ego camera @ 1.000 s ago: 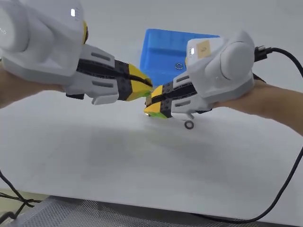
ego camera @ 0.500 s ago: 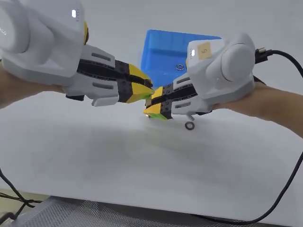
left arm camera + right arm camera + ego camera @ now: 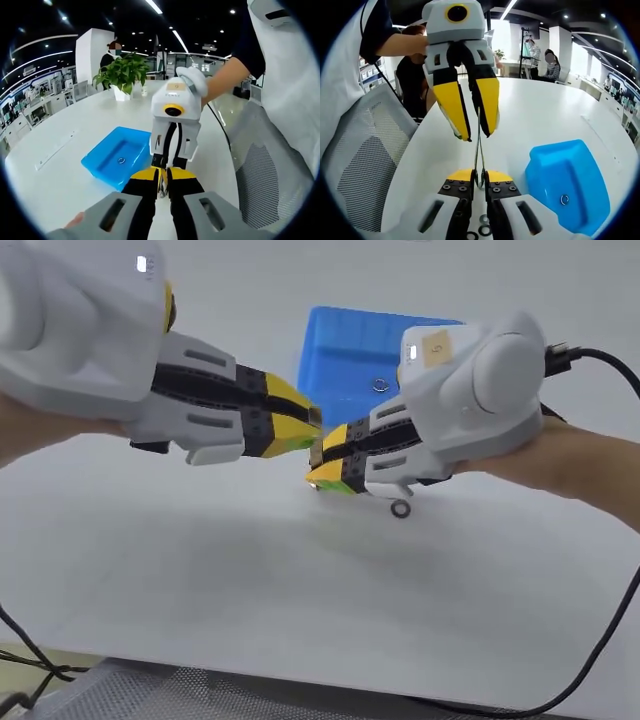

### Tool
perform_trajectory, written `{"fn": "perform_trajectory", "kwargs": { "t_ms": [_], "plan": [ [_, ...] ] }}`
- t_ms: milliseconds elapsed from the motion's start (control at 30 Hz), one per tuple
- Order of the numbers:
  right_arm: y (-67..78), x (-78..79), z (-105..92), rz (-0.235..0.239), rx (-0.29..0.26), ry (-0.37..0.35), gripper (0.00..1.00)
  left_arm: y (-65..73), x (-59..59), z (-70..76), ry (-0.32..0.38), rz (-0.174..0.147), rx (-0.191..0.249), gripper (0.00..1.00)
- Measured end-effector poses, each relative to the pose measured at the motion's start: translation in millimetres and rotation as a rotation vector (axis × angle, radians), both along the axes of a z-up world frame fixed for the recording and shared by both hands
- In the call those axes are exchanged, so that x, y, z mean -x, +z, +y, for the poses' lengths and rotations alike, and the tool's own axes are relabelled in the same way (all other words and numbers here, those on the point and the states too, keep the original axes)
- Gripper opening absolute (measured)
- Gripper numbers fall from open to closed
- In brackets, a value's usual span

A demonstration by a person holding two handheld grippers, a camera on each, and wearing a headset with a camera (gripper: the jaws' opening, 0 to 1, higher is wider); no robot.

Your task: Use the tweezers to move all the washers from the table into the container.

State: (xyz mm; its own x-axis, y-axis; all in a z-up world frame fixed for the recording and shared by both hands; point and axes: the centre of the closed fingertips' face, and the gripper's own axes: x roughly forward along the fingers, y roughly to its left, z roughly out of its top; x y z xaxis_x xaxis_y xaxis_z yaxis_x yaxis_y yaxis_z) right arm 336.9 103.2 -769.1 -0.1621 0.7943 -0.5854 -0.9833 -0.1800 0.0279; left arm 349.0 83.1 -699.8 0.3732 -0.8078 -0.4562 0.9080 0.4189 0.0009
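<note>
Blue container [image 3: 335,345], one washer [image 3: 379,386] inside

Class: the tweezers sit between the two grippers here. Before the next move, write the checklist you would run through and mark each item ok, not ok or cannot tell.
1. Right gripper shut on the tweezers: ok.
2. Left gripper has hold of the tweezers: not ok; its jaws stand apart on either side of them.
3. Container open-topped and close behind the grippers: ok.
4. All washers in the container: not ok; one washer inside, a loose washer lies on the table under the right gripper.
5. Tweezer tips free of any washer: cannot tell; the tips are hidden.
</note>
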Motion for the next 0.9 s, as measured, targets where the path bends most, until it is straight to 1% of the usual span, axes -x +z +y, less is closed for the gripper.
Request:
{"fn": "perform_trajectory", "kwargs": {
  "t_ms": [267, 467, 533, 667, 800, 900],
  "plan": [
    [5.7, 1.2, -2.3, -0.005, -0.001, -0.006, 0.09, 5.3, 4.0, 8.7, 0.029, -0.005, 0.003, 0.12],
    [17.9, 1.1, -5.0, -0.004, -0.013, -0.022, 0.09, 11.7, 6.5, 17.1, 0.061, -0.019, 0.011, 0.12],
    [20.9, 0.2, -6.4, -0.010, -0.014, -0.025, 0.09, 14.6, 6.2, 20.2, 0.075, -0.023, 0.020, 0.12],
    [31.4, -3.7, -10.3, -0.011, -0.024, -0.042, 0.09, 17.0, 6.9, 24.8, 0.093, -0.031, 0.022, 0.12],
    [47.8, -6.7, -14.2, -0.011, -0.041, -0.056, 0.09, 18.8, 8.6, 27.0, 0.104, -0.040, 0.024, 0.12],
    [58.4, -10.3, -16.0, -0.024, -0.051, -0.063, 0.09, 20.5, 8.9, 28.2, 0.113, -0.046, 0.029, 0.12]
  ]
}}
